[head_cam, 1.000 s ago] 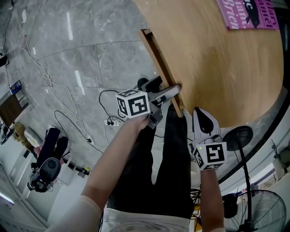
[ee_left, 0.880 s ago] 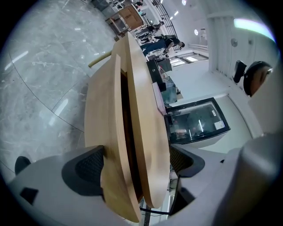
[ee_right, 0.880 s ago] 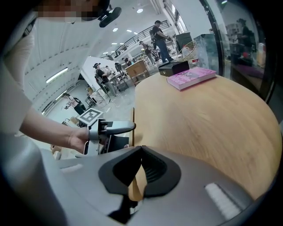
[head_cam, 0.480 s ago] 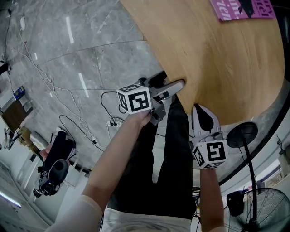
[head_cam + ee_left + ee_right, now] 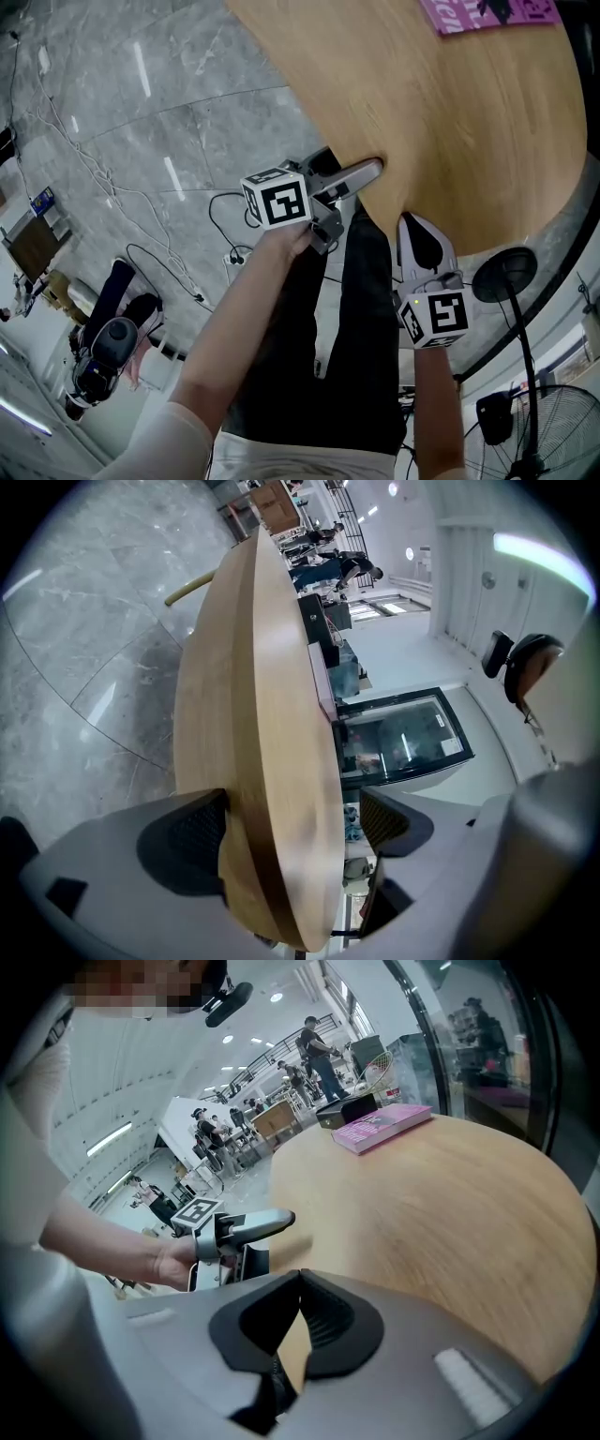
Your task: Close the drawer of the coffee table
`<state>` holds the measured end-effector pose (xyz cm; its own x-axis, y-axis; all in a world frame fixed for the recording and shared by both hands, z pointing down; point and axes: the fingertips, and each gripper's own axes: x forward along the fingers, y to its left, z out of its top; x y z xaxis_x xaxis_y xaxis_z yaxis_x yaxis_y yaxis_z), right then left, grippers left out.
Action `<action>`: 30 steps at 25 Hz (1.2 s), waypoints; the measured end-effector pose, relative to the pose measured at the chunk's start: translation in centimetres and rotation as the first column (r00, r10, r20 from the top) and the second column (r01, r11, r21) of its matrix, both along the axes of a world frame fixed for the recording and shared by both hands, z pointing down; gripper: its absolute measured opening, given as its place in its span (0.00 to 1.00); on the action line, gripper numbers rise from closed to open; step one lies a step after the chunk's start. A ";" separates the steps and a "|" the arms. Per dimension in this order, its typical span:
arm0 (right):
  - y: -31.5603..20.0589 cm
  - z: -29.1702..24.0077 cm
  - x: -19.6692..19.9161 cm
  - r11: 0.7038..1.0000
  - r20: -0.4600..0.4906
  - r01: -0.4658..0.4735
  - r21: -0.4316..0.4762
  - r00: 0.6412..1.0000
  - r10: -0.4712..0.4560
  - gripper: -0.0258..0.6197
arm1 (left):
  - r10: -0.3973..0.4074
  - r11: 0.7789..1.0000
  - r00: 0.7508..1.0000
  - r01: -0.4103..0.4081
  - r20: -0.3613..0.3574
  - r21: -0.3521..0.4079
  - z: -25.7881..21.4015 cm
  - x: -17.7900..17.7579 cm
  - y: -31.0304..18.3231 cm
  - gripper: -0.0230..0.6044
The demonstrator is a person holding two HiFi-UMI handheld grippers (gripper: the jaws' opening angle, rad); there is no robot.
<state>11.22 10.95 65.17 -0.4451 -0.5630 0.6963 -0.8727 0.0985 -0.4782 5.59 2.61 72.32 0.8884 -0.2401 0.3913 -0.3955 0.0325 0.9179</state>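
Observation:
The round wooden coffee table (image 5: 450, 112) fills the upper right of the head view. No drawer front sticks out from its near rim; the edge looks flush there. My left gripper (image 5: 364, 174) is at that rim, open, one jaw on each side of the table's edge (image 5: 272, 714). In the left gripper view the left gripper (image 5: 291, 832) has its lower pad against the rim and its other pad apart from it. My right gripper (image 5: 412, 228) hangs just below the table's edge, shut with nothing between its pads. The right gripper (image 5: 300, 1279) looks across the tabletop (image 5: 441, 1204).
A pink book (image 5: 487, 11) lies on the table's far side, also in the right gripper view (image 5: 380, 1129). The person's black trousers are between the grippers. A fan (image 5: 534, 431) and a round black stand base (image 5: 503, 277) stand at right. Cables (image 5: 112, 187) trail over the grey floor.
The wooden drawer that stuck out from the table's rim a second ago has slid in, and the left gripper followed it to the rim. The right gripper has barely moved.

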 end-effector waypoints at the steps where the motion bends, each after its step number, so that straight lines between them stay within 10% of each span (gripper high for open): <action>1: 0.0 0.0 0.0 1.000 0.000 -0.001 0.001 1.000 0.001 0.06 | 0.002 1.000 1.000 -0.002 -0.007 0.002 0.0 0.2 -0.1 0.75; 18: 0.4 -1.6 0.2 1.000 -0.053 -0.003 0.022 0.999 0.004 0.06 | 0.010 1.000 1.000 -0.010 -0.004 0.026 -1.1 -1.0 -0.2 0.75; 30: -2.7 -13.2 -1.0 0.986 -0.099 0.061 0.153 0.994 -0.046 0.06 | -0.052 0.975 0.998 0.042 0.042 0.217 -14.6 -6.3 -2.0 0.65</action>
